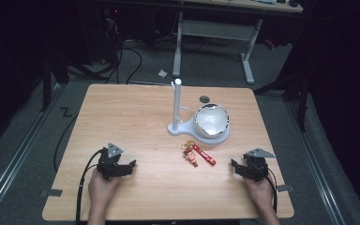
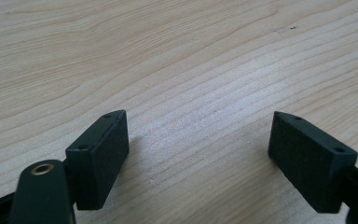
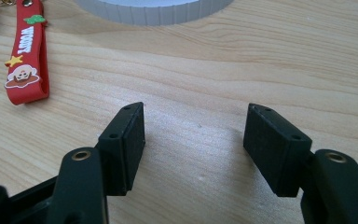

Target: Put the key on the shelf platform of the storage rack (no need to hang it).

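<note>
A red keychain strap [image 1: 204, 154] with a small figure charm [image 1: 189, 153] lies on the wooden table [image 1: 136, 117], just in front of a white stand [image 1: 177, 105] whose round base carries a shiny bowl [image 1: 211, 119]. In the right gripper view the red strap [image 3: 27, 51] lies at the upper left and the white base rim [image 3: 154, 11] at the top. My left gripper [image 1: 122, 168] rests near the front left, open, with bare wood between its jaws [image 2: 198, 149]. My right gripper [image 1: 238, 167] sits at the front right, open and empty [image 3: 193, 140], to the right of the strap.
A dark round hole [image 1: 205, 99] marks the table behind the bowl. Tape tabs [image 1: 51, 192] stick out at the front corners. Beyond the table stand a white desk frame [image 1: 215, 33] and cables on the grey floor.
</note>
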`<state>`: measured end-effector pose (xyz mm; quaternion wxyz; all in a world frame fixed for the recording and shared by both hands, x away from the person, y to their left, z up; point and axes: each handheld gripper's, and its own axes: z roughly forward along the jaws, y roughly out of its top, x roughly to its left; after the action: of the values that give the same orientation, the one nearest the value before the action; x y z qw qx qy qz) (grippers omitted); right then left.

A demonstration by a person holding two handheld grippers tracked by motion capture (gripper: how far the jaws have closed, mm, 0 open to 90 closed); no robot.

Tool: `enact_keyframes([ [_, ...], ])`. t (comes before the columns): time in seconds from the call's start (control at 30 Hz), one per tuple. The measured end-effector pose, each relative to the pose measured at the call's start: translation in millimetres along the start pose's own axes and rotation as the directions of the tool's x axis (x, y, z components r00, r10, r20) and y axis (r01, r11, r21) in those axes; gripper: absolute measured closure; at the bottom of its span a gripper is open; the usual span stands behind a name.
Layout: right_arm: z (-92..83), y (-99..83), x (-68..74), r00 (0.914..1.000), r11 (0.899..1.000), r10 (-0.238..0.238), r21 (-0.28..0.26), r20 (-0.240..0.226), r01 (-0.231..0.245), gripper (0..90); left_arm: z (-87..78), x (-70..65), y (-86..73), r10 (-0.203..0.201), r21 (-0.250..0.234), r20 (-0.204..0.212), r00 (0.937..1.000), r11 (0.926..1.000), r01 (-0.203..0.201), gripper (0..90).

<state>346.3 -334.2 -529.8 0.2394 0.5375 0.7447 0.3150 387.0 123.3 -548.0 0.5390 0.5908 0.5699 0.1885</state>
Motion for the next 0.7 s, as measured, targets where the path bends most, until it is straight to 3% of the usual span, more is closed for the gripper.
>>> enact_keyframes([
  [0.33,-0.2,0.1,-0.4,1.0000,1.000,-0.004,0.001,-0.004,0.004,39.1,-0.2,0.2,0.2,0.001,0.003,0.001,1.0000,1.0000,-0.001,20.5],
  [0.7,-3.8,1.1,-3.1,0.9997,0.999,0.023,0.025,-0.001,-0.023,42.2,-0.3,0.5,0.6,-0.001,0.004,0.005,1.0000,1.0000,0.001,20.8],
])
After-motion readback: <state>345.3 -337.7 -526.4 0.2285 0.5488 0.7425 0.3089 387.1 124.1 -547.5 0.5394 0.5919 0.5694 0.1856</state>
